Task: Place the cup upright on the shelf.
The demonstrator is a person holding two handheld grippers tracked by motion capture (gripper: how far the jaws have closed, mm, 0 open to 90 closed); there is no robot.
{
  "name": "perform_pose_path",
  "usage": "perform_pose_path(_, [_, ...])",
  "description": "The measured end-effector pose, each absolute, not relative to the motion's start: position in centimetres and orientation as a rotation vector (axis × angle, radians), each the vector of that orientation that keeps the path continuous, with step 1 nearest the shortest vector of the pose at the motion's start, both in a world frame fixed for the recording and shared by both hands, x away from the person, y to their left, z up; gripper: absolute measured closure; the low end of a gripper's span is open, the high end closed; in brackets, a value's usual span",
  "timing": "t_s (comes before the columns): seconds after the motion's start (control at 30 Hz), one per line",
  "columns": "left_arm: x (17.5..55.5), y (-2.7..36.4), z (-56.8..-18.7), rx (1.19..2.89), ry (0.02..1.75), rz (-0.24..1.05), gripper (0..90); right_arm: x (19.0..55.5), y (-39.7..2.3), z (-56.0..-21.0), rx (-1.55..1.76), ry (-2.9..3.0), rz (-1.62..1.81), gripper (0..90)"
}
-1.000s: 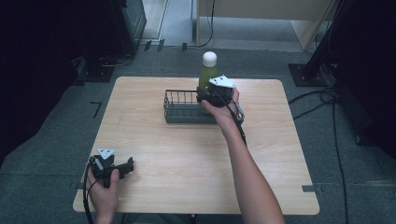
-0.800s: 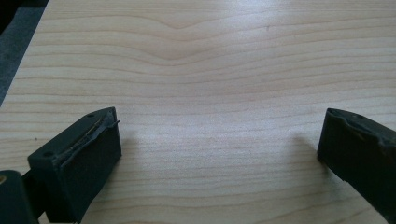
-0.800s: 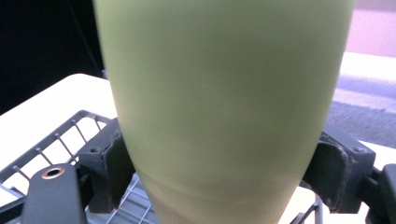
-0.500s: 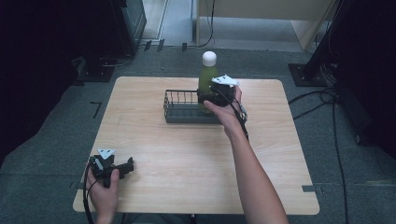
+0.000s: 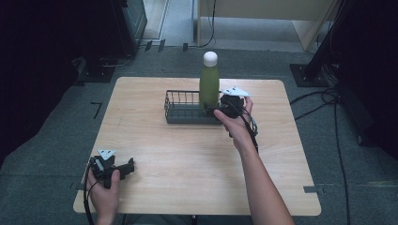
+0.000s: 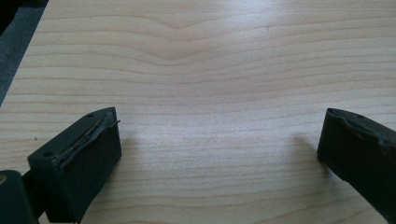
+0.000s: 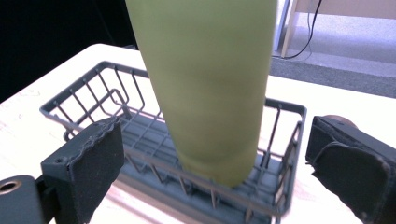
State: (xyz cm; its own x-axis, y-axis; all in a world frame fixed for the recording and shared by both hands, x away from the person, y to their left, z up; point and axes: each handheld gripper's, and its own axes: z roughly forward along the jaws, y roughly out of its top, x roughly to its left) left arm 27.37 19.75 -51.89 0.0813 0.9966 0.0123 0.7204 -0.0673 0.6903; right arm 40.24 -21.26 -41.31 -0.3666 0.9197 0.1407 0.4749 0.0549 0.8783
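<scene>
- Left tongs (image 5: 123,168) sit at about 7 o'clock on the surface (image 5: 187,154), jaws wide apart with nothing between them; the left gripper view has bare wood grain under them
- Rack (image 5: 187,107), a dark wire basket, sits toward 12 o'clock on the surface; stiff and light by the look of it, likely to slide if nudged
- Bottle (image 5: 209,84) stands upright in the rack's right end, green body with a white cap (image 5: 210,58); in the right gripper view its base (image 7: 215,158) rests on the wire floor
- Handling, as a guess: rigid, smooth-walled and so slippery, tall and top-heavy enough to tip; best taken mid-body, square across the widest part, not by the cap
- Right tongs (image 5: 217,111) are just at 3 o'clock of the bottle, jaws having just been opening; they stand apart either side of the body, pads (image 7: 88,163) clear of it
</scene>
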Motion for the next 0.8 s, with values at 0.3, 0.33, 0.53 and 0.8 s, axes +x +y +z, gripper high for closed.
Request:
perform_pose_path(0.3, [27.4,19.7,-51.9,1.845,1.691,0.69,0.0,37.4,-22.7,-42.8,1.399,1.878,1.265,4.4])
perform_pose_path(0.33, [27.4,19.7,-51.9,1.844,1.689,0.691,0.0,37.1,-23.0,-42.9,1.399,1.873,1.27,4.4])
perform_pose_path(0.53, [27.4,19.6,-51.9,1.846,1.685,0.69,0.0,35.2,-24.6,-43.4,1.408,1.856,1.256,4.5])
perform_pose_path(0.8, [27.4,19.6,-51.9,1.85,1.684,0.689,0.0,32.8,-26.7,-44.9,1.434,1.851,1.199,5.3])
